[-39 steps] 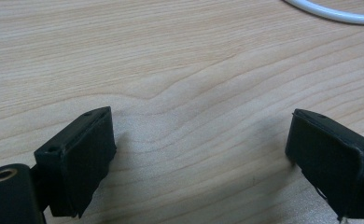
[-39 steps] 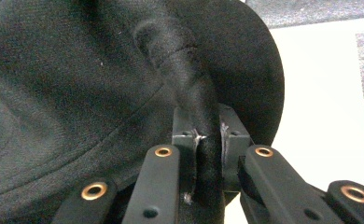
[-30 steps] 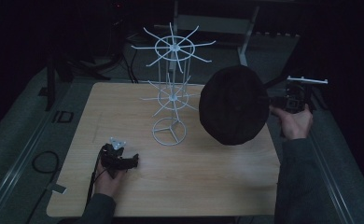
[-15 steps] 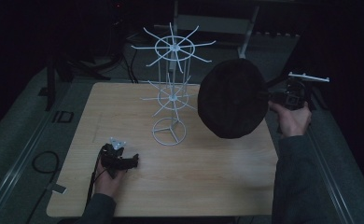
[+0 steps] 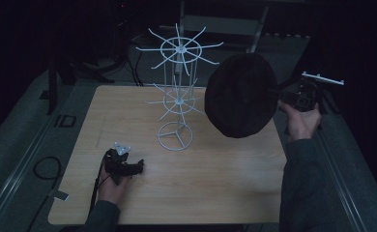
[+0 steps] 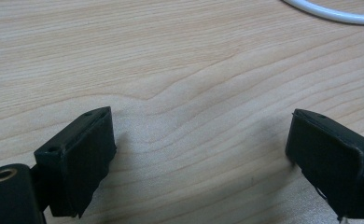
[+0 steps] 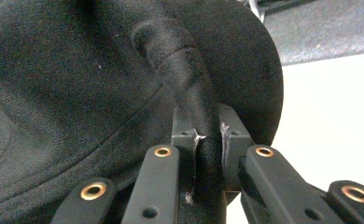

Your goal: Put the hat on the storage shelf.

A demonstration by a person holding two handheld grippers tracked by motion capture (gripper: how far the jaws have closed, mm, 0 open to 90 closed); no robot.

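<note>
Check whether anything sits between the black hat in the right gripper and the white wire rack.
Nothing visible does. The black hat, pinched in the right gripper, hangs in open air just right of the white wire rack. The left gripper rests low on the table, well clear.

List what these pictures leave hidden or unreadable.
- Right gripper: in the right gripper view its fingertips are buried in the fold of the black hat.
- Hat's far face: turned away in the high view.
- White wire rack: the left gripper view cuts it down to an arc of its base ring.
- Room behind the table: too dark in the high view.
</note>
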